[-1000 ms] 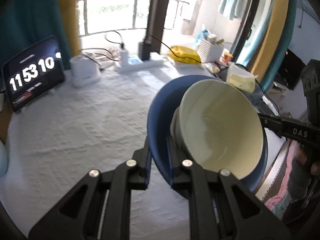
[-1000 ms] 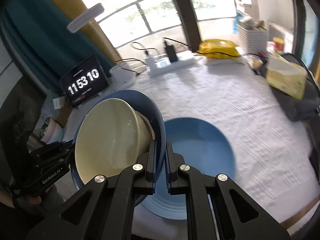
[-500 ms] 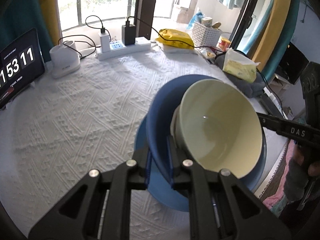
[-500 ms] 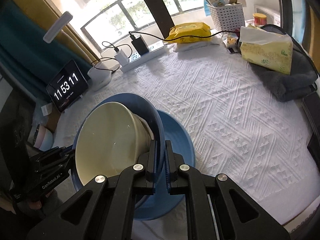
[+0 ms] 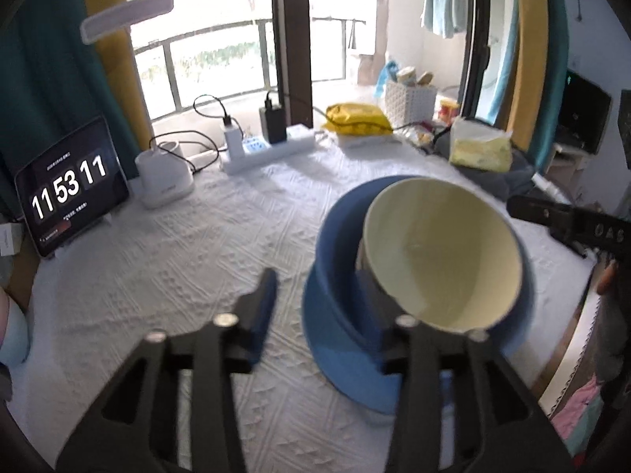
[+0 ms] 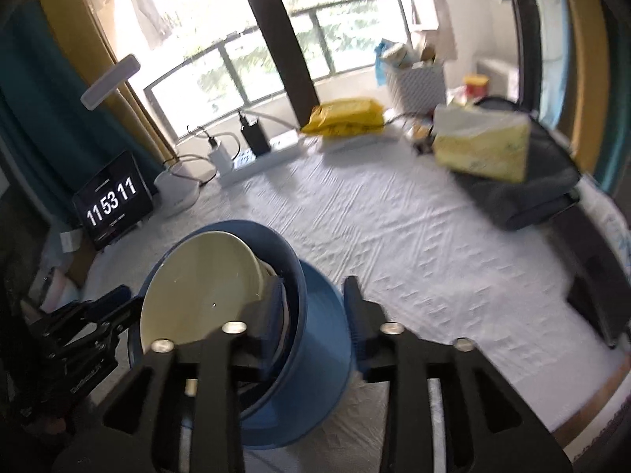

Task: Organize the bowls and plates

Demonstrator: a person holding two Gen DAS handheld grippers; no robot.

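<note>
A cream bowl (image 5: 441, 256) sits inside a dark blue bowl (image 5: 339, 244), and both rest on a lighter blue plate (image 5: 339, 358) on the white tablecloth. My left gripper (image 5: 319, 299) is open, its jaws standing on either side of the blue bowl's near rim without gripping it. In the right wrist view the cream bowl (image 6: 197, 287), blue bowl (image 6: 292, 272) and plate (image 6: 319, 339) show from the other side. My right gripper (image 6: 313, 291) is open too, its jaws straddling the blue bowl's rim.
A tablet clock (image 5: 71, 197), white charger base (image 5: 163, 175), power strip (image 5: 272, 146), yellow bag (image 5: 355, 118), white basket (image 5: 410, 98) and tissue pack (image 5: 481, 146) on a grey cloth (image 6: 528, 193) line the table's far side. The table edge (image 6: 591, 402) runs at the right.
Both grippers were shut on the blue bowl's rim and lowered the nested bowls onto the plate. Both have now opened and let go, and both views tilted up.
</note>
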